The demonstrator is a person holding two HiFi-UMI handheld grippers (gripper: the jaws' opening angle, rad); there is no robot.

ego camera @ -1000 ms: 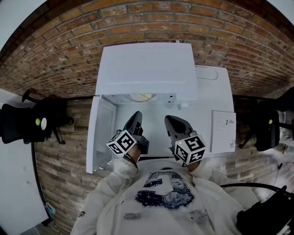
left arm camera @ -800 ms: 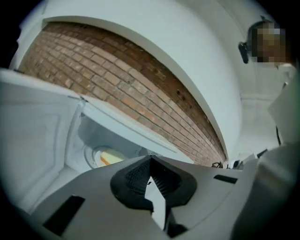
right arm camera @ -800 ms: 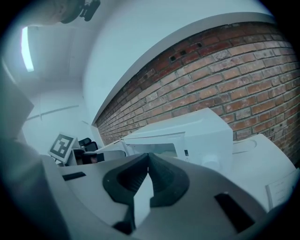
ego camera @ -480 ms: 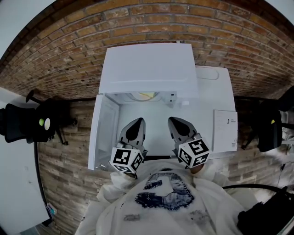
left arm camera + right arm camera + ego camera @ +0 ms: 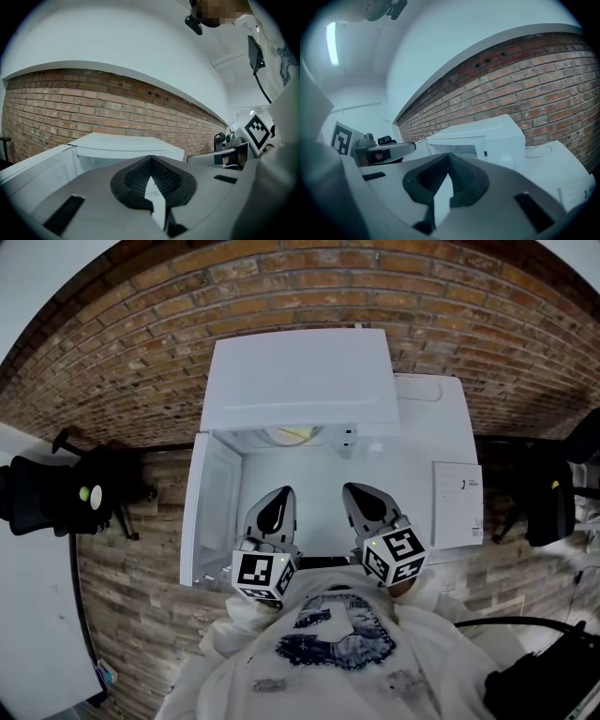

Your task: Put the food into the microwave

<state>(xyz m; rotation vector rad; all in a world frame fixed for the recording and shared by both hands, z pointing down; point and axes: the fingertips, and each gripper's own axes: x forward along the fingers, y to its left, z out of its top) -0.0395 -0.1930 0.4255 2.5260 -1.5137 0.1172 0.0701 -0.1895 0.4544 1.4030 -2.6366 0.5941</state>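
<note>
Head view: left gripper and right gripper sit at lower centre, both pointing up-frame at the microwave. Its door hangs open at left. The food, a pale yellowish patch, lies inside the cavity at frame centre, apart from both grippers.
Left gripper view: jaws together, nothing between them; microwave at centre-left.
Right gripper view: jaws together, empty; microwave at centre-right.
</note>
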